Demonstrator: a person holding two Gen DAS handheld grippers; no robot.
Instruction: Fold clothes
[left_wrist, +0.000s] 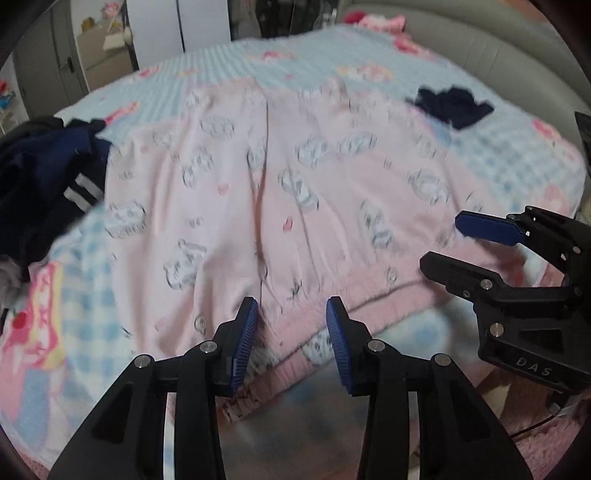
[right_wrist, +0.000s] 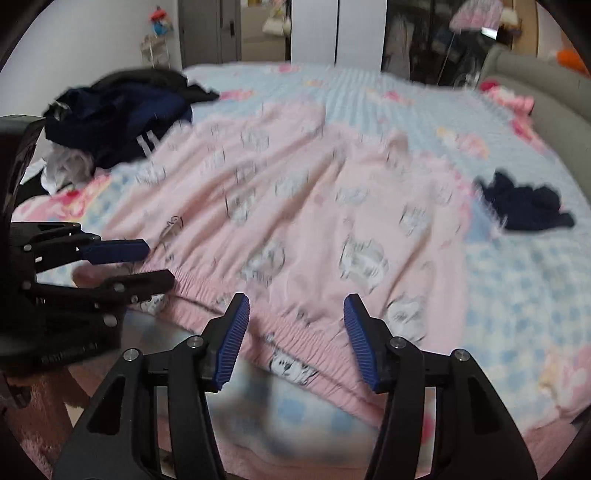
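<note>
Pink pyjama trousers (left_wrist: 280, 192) lie spread flat across the checked bedspread (left_wrist: 517, 158), elastic waistband (right_wrist: 295, 328) at the near edge, with the left gripper (left_wrist: 291, 332) and the right gripper (right_wrist: 295, 332) poised just above that band, both wide open and holding nothing. Risk, as judged: a pinch may catch only the top layer of the waistband, or the bedspread beneath, skewing the fold; motion blur hides exact contact.
</note>
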